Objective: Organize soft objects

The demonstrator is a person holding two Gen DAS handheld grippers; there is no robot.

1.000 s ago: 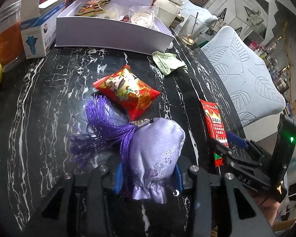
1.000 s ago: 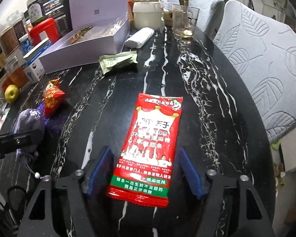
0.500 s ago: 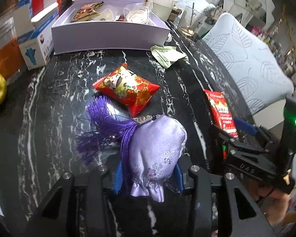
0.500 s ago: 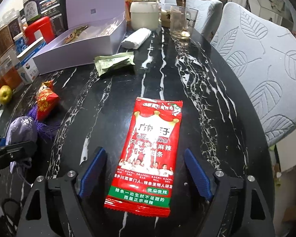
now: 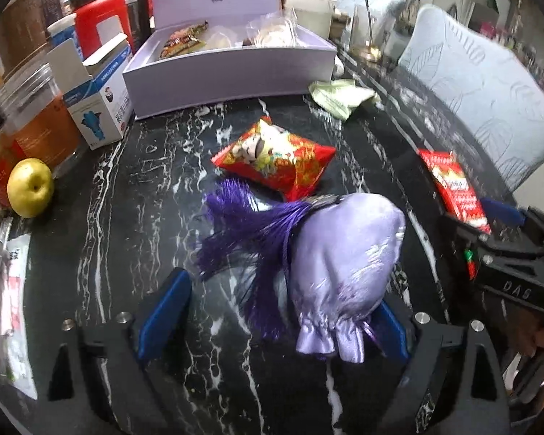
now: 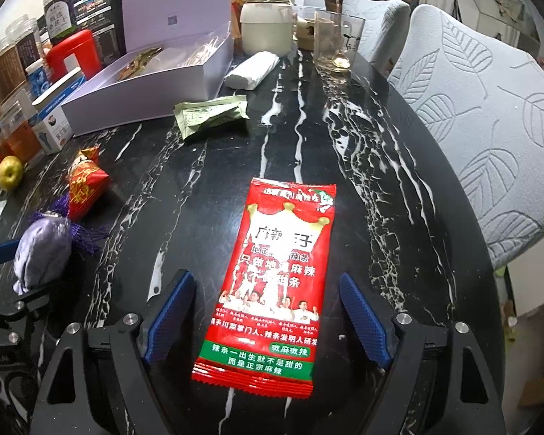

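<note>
Two leaf-embossed chairs (image 6: 489,116) beside marble table (image 6: 185,166)

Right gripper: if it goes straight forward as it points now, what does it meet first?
The right gripper is open, and the red snack packet already lies flat between its fingers, so it likely meets that first; height above the table is unclear.

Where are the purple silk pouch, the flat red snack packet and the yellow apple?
purple silk pouch (image 5: 348,257), left wrist view, middle of its satin body.
flat red snack packet (image 6: 275,275), right wrist view, centre of its printed face.
yellow apple (image 5: 30,187), left wrist view, middle of its skin.
</note>
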